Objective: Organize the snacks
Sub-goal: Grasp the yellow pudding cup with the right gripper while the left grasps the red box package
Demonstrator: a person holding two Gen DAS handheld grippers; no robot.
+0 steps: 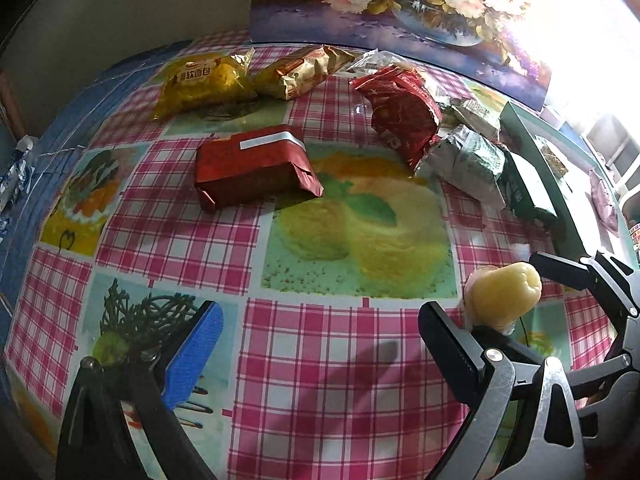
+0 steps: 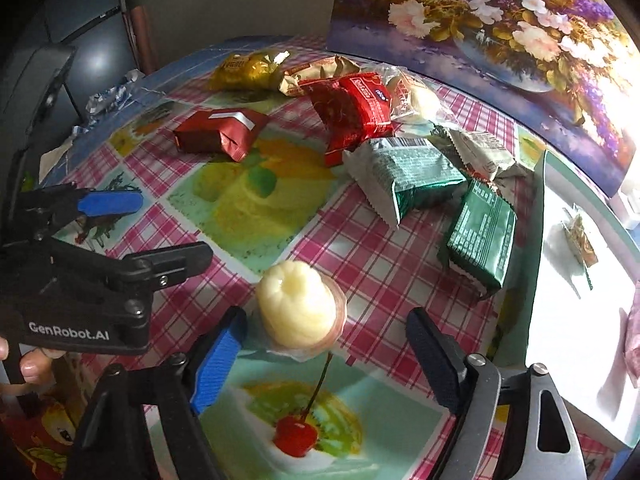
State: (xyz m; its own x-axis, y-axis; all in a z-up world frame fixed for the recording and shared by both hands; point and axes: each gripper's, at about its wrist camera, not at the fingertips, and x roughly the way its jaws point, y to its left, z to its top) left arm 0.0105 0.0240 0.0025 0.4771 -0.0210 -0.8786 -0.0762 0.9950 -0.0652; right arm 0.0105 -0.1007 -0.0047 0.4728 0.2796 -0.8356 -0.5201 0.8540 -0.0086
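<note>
Your right gripper (image 2: pixel 326 354) is spread wide, the pale yellow dome-shaped jelly cup (image 2: pixel 298 312) standing on the checked tablecloth (image 2: pixel 360 248) between its fingers, unclamped. Your left gripper (image 1: pixel 316 340) is also apart, holding nothing. Bare cloth lies ahead; green foil packets (image 2: pixel 482 236) crowd the right, near the white tray's edge (image 2: pixel 538 240).

We see flower picture (image 2: pixel 500 36) cut by top edge. Below it, glare whitens tray (image 2: pixel 568 264); small packet (image 2: pixel 580 240) inside unreadable. Clear-wrapped bun (image 2: pixel 412 96) half hidden behind red packet (image 2: pixel 356 108). Pink thing (image 2: pixel 630 336) right of tray, cut by edge. Crumpled foil (image 2: pixel 108 96) far left of picture, too small to identify.
</note>
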